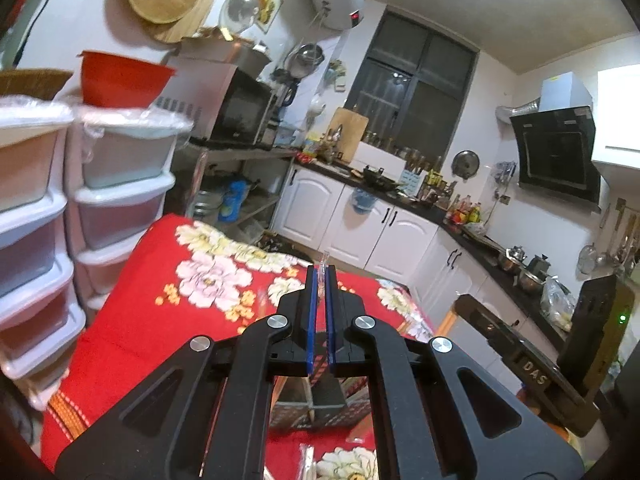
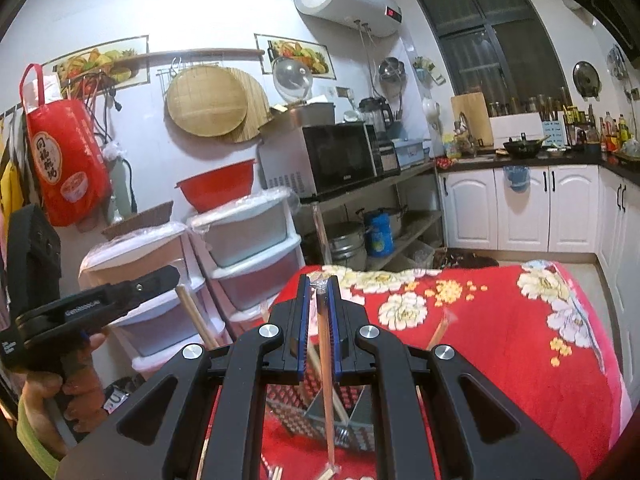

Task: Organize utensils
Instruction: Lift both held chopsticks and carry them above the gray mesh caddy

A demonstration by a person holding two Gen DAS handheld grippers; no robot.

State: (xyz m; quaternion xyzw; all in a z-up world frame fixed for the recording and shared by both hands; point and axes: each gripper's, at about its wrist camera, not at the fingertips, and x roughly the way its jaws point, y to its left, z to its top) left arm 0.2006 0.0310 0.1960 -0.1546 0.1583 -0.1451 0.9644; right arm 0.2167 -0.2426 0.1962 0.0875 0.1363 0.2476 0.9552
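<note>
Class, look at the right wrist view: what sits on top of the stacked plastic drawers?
On the plastic drawers sit a red basin and a wicker basket. Clear plastic sheeting covers the drawer tops. Whatever is inside the basin and basket is hidden.

Utensil holder (image 2: pixel 320 410) on table (image 2: pixel 520 360); drawers (image 2: pixel 248 256) left.

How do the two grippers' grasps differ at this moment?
The left gripper is shut tight on a thin clear wrapper whose tip barely clears its fingers; the right gripper grips a long wrapped chopstick running down past its fingers toward the holder, with a visible gap beside it. Both have blue-edged fingers above the red floral cloth.
</note>
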